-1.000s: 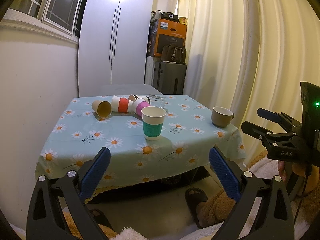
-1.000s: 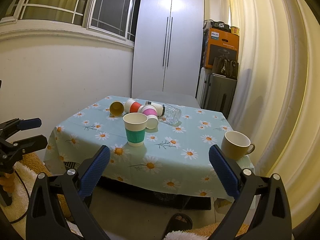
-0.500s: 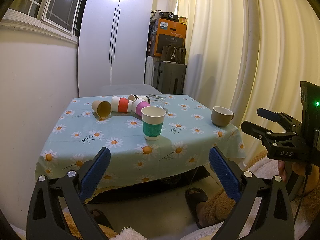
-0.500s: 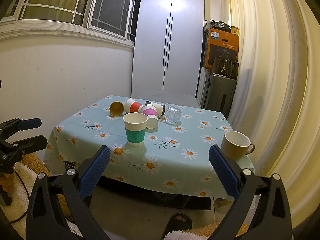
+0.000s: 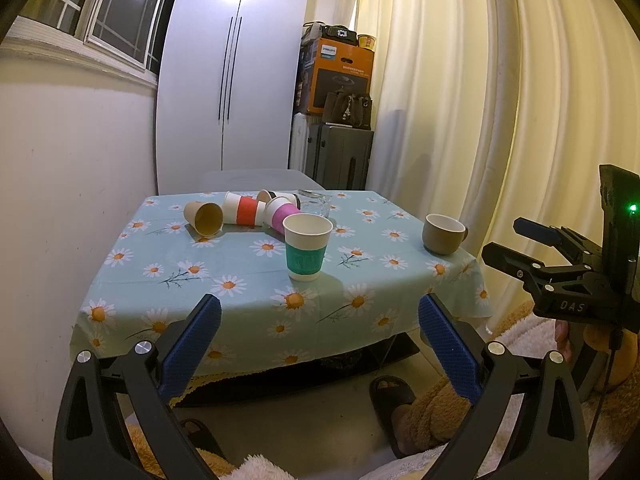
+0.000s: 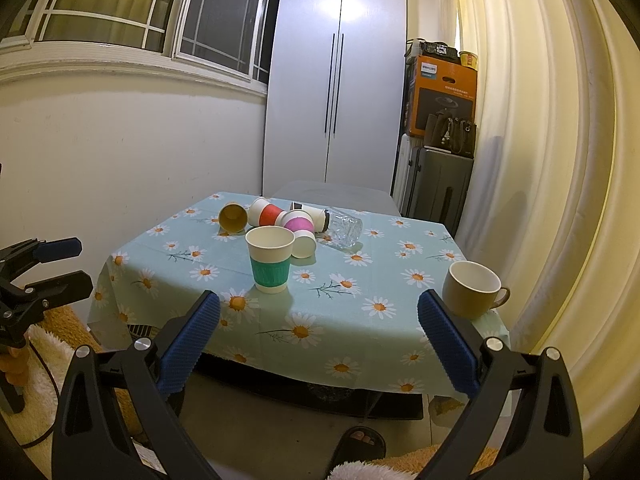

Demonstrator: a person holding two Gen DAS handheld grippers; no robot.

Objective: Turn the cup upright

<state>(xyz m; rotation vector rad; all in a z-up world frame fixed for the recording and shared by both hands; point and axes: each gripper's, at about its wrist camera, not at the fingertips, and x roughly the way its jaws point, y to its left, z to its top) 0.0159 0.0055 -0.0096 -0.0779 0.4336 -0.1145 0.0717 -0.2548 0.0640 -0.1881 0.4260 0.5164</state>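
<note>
A low table with a daisy cloth (image 5: pixel 240 280) (image 6: pixel 380 280) holds several cups. A green-sleeved paper cup (image 5: pixel 306 246) (image 6: pixel 270 258) stands upright near the middle. Behind it lie tipped cups: a brown one (image 5: pixel 204 218) (image 6: pixel 233 217), a red-banded one (image 5: pixel 242 208) (image 6: pixel 266 213), a pink-banded one (image 5: pixel 282 212) (image 6: pixel 299 226) and a clear glass (image 5: pixel 316 202) (image 6: pixel 344 230). A tan mug (image 5: pixel 444 234) (image 6: pixel 474 288) stands upright at the right edge. My left gripper (image 5: pixel 320 328) and right gripper (image 6: pixel 319 328) are open, empty, short of the table's front edge.
A white wardrobe (image 5: pixel 228 80) stands behind the table. A grey suitcase (image 5: pixel 340 156) with a handbag and an orange box stands at the back right by the curtains. A wall runs along the table's left. Slippered feet (image 5: pixel 390 396) and fluffy rugs are on the floor below.
</note>
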